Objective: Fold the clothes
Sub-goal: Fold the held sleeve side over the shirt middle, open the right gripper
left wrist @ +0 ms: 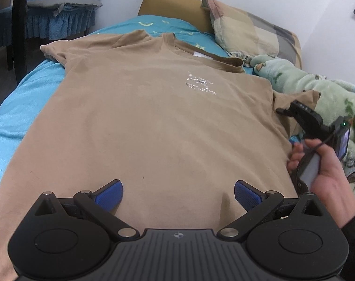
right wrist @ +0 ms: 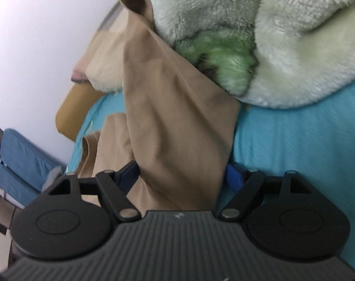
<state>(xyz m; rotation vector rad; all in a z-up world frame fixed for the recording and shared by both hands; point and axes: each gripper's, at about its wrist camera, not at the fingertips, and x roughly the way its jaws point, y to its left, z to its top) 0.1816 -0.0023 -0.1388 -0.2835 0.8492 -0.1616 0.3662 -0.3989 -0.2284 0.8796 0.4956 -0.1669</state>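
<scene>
A tan T-shirt (left wrist: 142, 121) with small white chest print lies flat, face up, on the blue bedsheet (left wrist: 20, 107). My left gripper (left wrist: 178, 195) is open above the shirt's lower hem, its blue pads (left wrist: 109, 194) wide apart. My right gripper (left wrist: 281, 111) is at the shirt's right sleeve (left wrist: 297, 99), held by a hand. In the right wrist view the right gripper (right wrist: 181, 175) has its jaws apart with the tan sleeve (right wrist: 177, 126) lying between the blue pads (right wrist: 233, 176), not pinched.
A fluffy green-and-white blanket (left wrist: 329, 93) lies right of the shirt and touches the sleeve (right wrist: 259, 35). A patchwork pillow (left wrist: 247, 30) and an ochre headboard (left wrist: 175, 4) are at the far end. Blue-covered chairs (left wrist: 55, 7) stand left beyond the bed.
</scene>
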